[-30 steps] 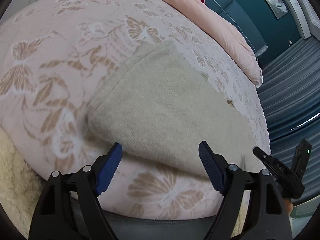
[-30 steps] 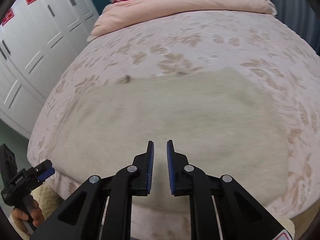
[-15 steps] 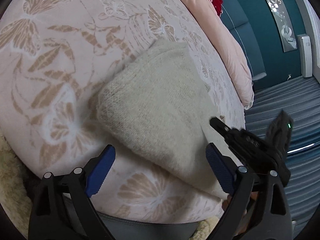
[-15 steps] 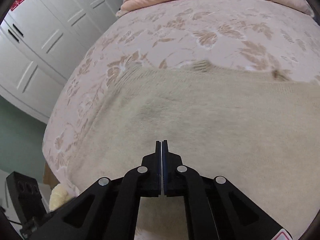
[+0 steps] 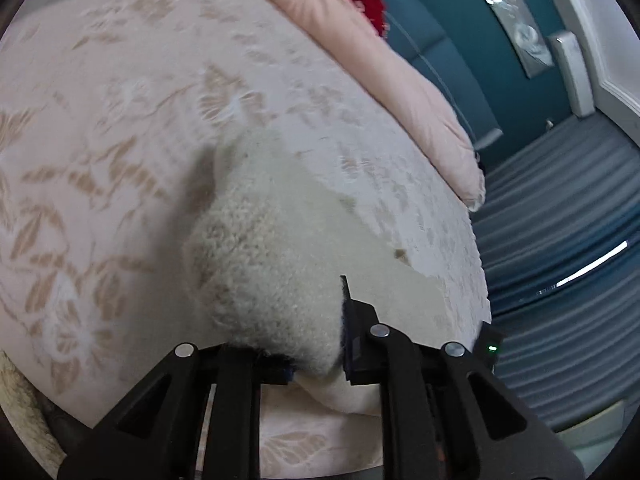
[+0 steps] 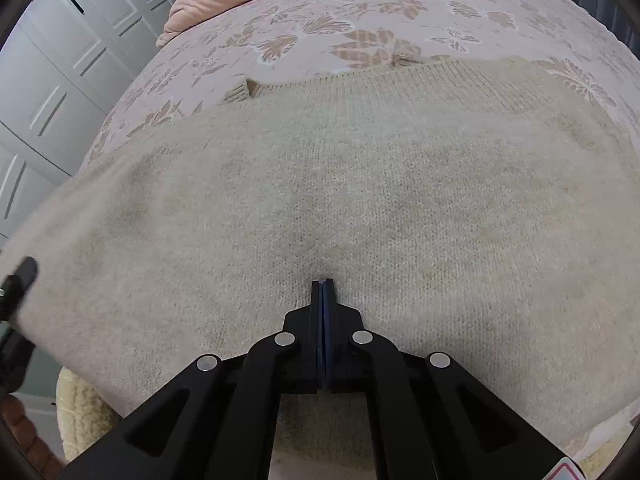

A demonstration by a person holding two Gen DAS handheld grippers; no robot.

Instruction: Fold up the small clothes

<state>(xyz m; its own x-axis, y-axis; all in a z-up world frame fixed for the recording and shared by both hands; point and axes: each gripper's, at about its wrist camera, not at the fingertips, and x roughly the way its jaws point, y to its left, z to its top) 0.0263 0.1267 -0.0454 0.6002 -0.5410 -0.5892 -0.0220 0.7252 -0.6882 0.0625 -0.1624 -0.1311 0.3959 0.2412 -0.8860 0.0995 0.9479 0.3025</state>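
Both grippers are on the cream knit sweater (image 6: 360, 200), which lies spread over the butterfly-print bedspread (image 5: 100, 140) near the bed's front edge.

On my left, the left gripper (image 5: 316, 344) is clamped on a bunched-up fold of the sweater (image 5: 272, 264); the wool swells up between the jaws and covers the left finger almost entirely, so I only see the right fingertip (image 5: 346, 300) poking out. How much fabric is pinched I cannot tell, since the knit hides the contact. That view is blurred. Beyond the fold, bare bedspread runs up to the pink duvet (image 5: 380, 60) with a red item (image 5: 368, 0) behind it.

On my right, the right gripper (image 6: 323, 292) has its jaws pressed fully together, tips at a small pucker in the knit; whether a pinch of wool is caught between them I cannot make out. The sweater fills most of this view, and its ribbed edge (image 6: 240, 94) lies across the bedspread farther up. A white wardrobe (image 6: 52, 80) stands off to the left of the bed, and the left gripper's dark body (image 6: 16, 284) is cut off at the frame's left edge. A fluffy cream rug (image 6: 80, 416) shows below the bed's front edge.
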